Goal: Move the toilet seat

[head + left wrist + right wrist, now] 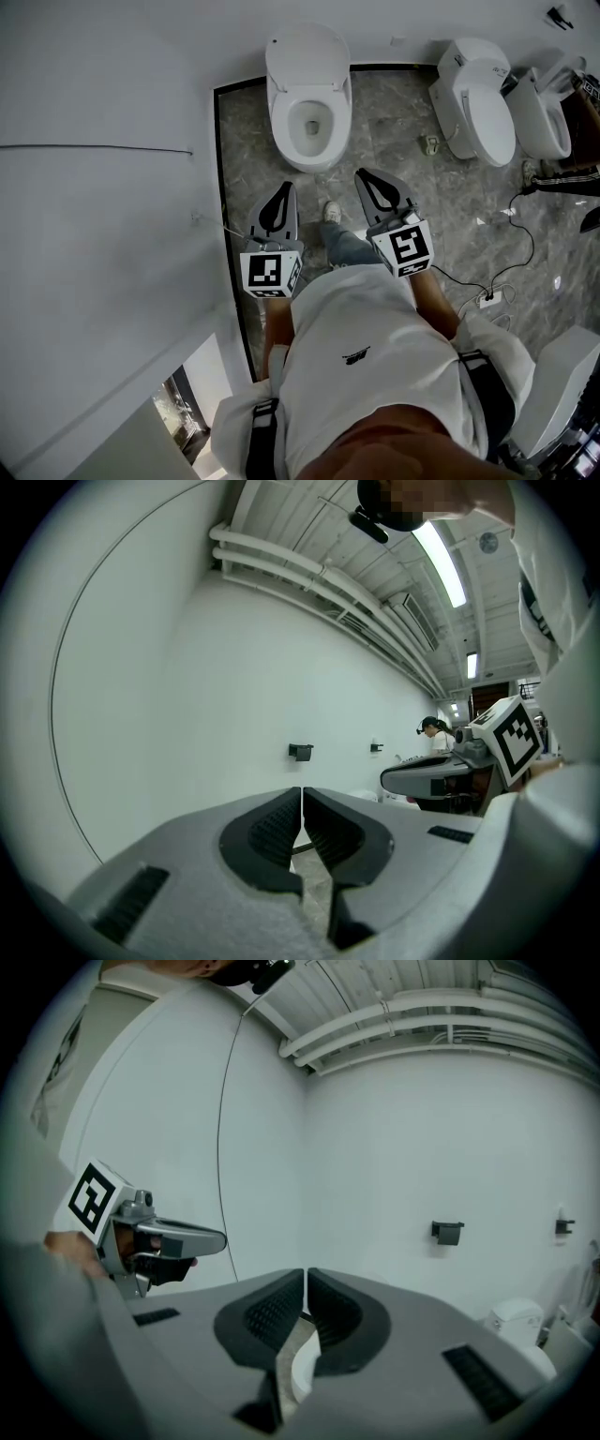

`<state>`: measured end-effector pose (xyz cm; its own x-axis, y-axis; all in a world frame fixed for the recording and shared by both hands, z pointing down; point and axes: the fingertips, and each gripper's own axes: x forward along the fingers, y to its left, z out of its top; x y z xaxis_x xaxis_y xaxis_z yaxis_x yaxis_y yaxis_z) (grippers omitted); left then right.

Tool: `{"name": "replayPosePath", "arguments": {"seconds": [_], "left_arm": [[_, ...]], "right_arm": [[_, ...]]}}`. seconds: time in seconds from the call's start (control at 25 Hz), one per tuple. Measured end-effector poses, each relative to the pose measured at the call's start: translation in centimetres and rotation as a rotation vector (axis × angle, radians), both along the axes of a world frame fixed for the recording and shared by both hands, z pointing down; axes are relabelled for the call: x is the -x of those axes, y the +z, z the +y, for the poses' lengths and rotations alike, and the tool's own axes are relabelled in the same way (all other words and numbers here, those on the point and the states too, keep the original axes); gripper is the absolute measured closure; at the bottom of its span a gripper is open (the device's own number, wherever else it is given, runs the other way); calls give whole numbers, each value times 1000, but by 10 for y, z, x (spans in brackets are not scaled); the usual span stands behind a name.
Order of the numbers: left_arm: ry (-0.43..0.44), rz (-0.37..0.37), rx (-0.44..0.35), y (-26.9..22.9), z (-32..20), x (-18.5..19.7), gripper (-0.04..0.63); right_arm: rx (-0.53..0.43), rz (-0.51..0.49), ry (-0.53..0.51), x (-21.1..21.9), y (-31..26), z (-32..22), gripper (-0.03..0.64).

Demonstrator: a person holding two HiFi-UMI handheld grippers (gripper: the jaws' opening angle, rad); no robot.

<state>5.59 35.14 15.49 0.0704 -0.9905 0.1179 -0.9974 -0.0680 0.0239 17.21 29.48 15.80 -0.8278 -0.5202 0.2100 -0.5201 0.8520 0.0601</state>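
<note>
closed left hand-held gripper (280, 190) and right hand-held gripper (367, 178) face a white ceramic toilet (307, 161)
i hold both side by side above the grey marbled floor (394, 122), each with its jaws pressed together on nothing. the white oval toilet seat (284, 117) seems to lie down on the bowl, its white lid (307, 54) raised behind, near the jaw tips but apart from them.
</note>
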Motion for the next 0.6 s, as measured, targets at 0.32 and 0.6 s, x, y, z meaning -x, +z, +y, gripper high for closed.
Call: {"name": "replayPosePath", "arguments": {"seconds": [0.32,0.6], "left_arm": [[-3,6,9,-1,-39,30,563],[-12,3,15,-2,-80,55,563]], "right_arm": [[4,-2,7,31,-3,-40,581],[9,-17,-2,61,-7,-82,581]]}}
